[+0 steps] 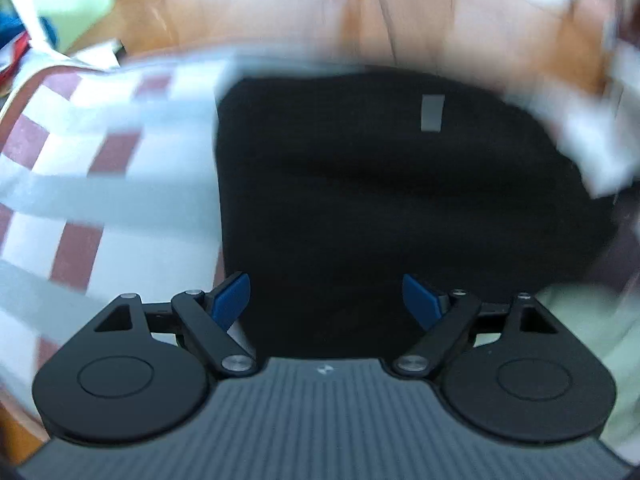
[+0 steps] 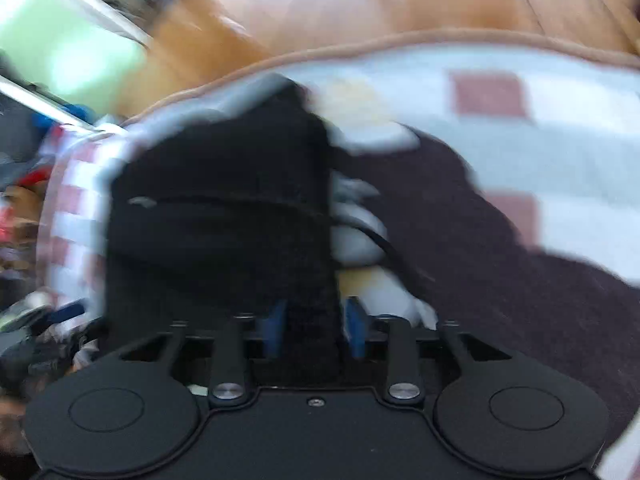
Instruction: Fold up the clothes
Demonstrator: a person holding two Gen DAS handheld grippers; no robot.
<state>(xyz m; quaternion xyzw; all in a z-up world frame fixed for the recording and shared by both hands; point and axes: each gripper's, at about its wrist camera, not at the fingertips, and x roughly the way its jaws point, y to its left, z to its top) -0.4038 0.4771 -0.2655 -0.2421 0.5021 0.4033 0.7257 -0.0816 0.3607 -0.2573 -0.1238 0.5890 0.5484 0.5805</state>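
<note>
On the checked red-and-white cloth, near its tan-piped edge: one folded black garment with one grey tag; beside it one dark brown garment. Left gripper spread wide above black fabric, holding nothing. Right gripper part-closed, blue pads pinching a black fold.

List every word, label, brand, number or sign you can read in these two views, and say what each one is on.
No readable text in either view.
Grey tag on the black garment: blank or too blurred to read.
Small light logo mark on the left tongs' grey housing: a symbol, no letters legible.
Right wrist view: nothing legible; clutter at the left edge is blurred.
</note>
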